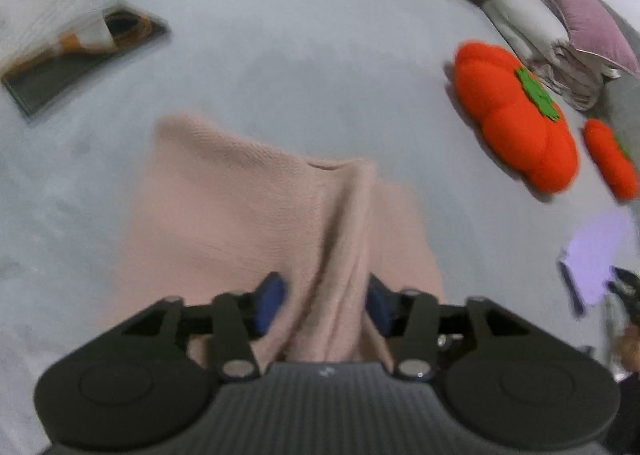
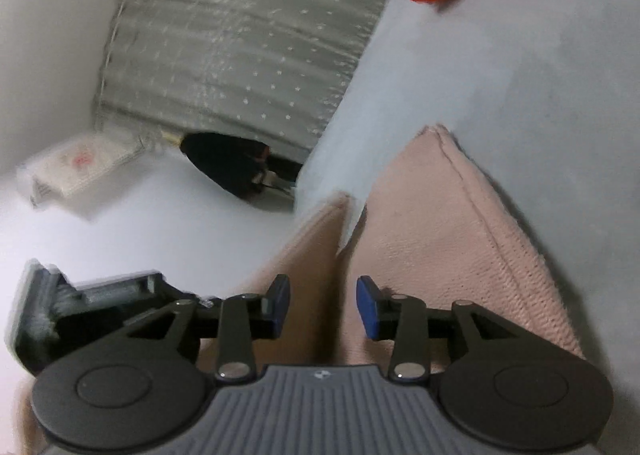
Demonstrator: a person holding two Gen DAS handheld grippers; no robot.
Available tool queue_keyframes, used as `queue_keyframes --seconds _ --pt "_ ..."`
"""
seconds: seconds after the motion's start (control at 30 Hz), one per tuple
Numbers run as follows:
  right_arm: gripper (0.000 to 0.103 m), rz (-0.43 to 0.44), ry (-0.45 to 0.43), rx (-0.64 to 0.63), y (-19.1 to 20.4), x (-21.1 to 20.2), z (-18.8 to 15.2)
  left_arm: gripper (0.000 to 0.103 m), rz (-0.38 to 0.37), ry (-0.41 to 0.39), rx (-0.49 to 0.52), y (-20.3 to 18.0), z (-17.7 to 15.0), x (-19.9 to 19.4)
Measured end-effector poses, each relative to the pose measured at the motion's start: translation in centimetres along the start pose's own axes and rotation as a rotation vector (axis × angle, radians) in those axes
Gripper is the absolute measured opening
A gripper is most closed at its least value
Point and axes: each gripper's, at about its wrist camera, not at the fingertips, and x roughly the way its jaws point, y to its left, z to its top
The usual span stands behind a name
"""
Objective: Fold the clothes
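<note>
left wrist steeply down, right wrist near-level, both close over pink garment [image 1: 260,215]

Matt pink knit sweater [image 1: 256,215], plush pumpkin [image 1: 516,115]

We see a large orange pumpkin cushion [image 1: 516,115] at two o'clock on the pale bedsheet [image 1: 280,35], a smaller orange cushion [image 1: 612,159] just beside it at three. Stacked folded bedding and mauve pillows [image 1: 560,27] sit at one o'clock. A dark tray [image 1: 80,59] lies at ten. A grey star-patterned pillow [image 2: 240,39] leans at eleven.
</note>
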Motion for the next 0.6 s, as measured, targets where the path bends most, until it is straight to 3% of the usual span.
queue_keyframes --seconds 0.2,0.3,0.5,0.6 --pt "0.044 0.008 -0.002 0.012 -0.2 -0.3 0.5 0.072 -0.140 0.041 -0.027 1.3 -0.1 -1.3" --pt "0.044 0.001 -0.001 0.003 -0.1 0.0 0.7 0.072 -0.274 0.076 -0.028 1.9 -0.3 -3.2" --pt "0.047 0.010 0.016 -0.006 0.5 0.6 0.8 0.069 -0.376 -0.084 0.035 4.3 -2.8 -8.8" --pt "0.048 0.025 0.036 -0.013 1.1 1.0 0.7 0.067 -0.363 -0.205 0.007 7.0 -4.1 -11.6"
